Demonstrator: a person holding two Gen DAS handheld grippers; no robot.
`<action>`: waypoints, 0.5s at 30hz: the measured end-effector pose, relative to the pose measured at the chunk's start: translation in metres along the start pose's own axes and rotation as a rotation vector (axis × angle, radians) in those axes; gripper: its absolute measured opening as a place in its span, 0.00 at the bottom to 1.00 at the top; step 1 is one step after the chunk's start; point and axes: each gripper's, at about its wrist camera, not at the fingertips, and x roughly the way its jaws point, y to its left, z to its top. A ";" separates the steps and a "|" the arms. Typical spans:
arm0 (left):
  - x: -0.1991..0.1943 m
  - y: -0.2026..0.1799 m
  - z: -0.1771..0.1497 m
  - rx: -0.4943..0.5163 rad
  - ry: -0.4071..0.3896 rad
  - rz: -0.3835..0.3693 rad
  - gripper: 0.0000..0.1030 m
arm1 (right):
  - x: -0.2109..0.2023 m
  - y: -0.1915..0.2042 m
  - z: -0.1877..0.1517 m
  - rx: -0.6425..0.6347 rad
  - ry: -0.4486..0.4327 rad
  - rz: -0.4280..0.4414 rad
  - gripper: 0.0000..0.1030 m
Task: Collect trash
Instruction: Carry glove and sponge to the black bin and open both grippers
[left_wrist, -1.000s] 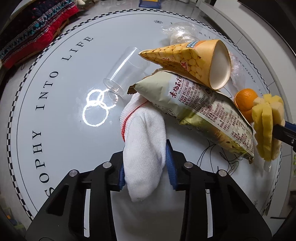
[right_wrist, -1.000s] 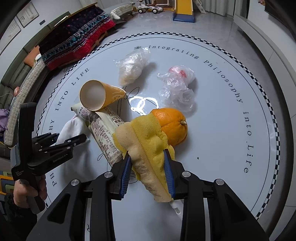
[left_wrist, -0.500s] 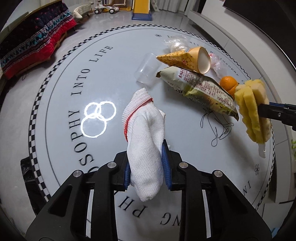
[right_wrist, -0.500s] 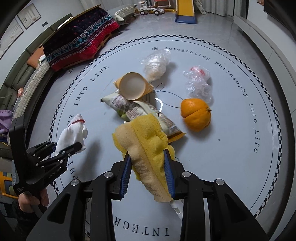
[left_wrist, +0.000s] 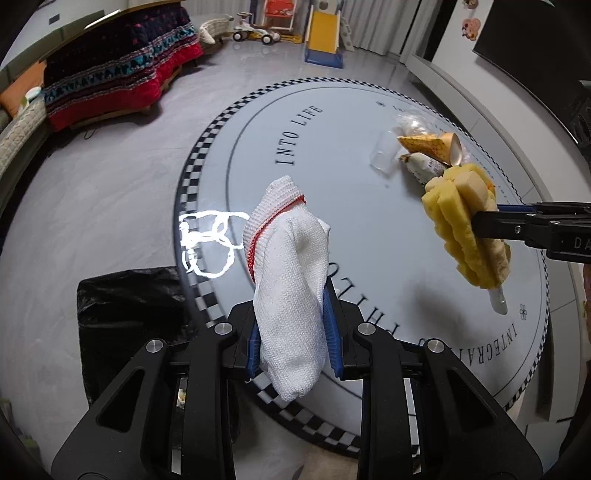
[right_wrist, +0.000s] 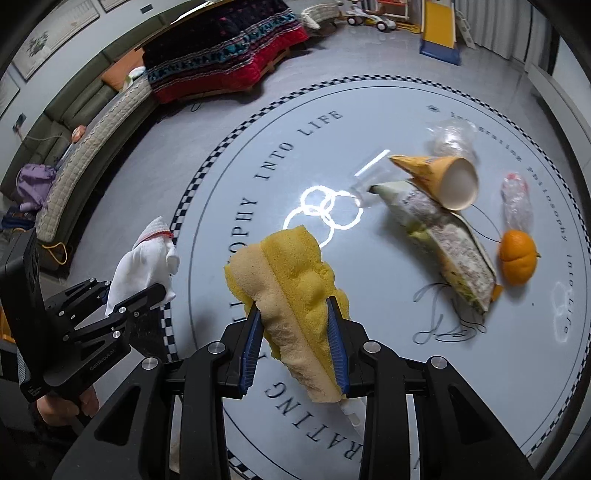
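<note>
Gripping a white glove (left_wrist: 291, 291) with a red-stitched cuff, the left gripper (left_wrist: 293, 341) has its blue-padded fingers (left_wrist: 254, 341) clamped on the glove's middle, so the cuff stands up above them and the closed end hangs below. The glove is lifted off the counter (left_wrist: 369, 229), above its checkered rim. A black trash bag (left_wrist: 129, 314) sits on the floor just beside that rim, to the left of the glove and lower.

The right gripper (right_wrist: 293, 345) has its fingers (right_wrist: 334, 347) clamped on a yellow sponge (right_wrist: 291, 291), which is also held up in the air above the counter, with a pale layer along its left side. From the left wrist view the sponge (left_wrist: 467, 229) hangs right of the glove, well apart from it.

The rest of the trash lies on the counter, farther from the glove than the sponge. A paper cone cup (right_wrist: 441, 175) rests on one end of a snack bag (right_wrist: 439, 236), with a clear plastic cup (right_wrist: 364, 177) lying on its side just left of the cone. A crumpled clear wrapper (right_wrist: 452, 138) lies just behind the cone. An orange (right_wrist: 517, 256) sits just right of the snack bag, and another clear wrapper (right_wrist: 517, 201) with a red patch lies close behind the orange.
</note>
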 end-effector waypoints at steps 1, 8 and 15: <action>-0.004 0.009 -0.003 -0.015 -0.004 0.007 0.27 | 0.004 0.014 0.002 -0.021 0.005 0.010 0.34; -0.023 0.073 -0.031 -0.138 -0.021 0.057 0.27 | 0.032 0.087 0.013 -0.128 0.048 0.080 0.34; -0.039 0.133 -0.064 -0.249 -0.020 0.122 0.27 | 0.059 0.158 0.016 -0.215 0.092 0.163 0.34</action>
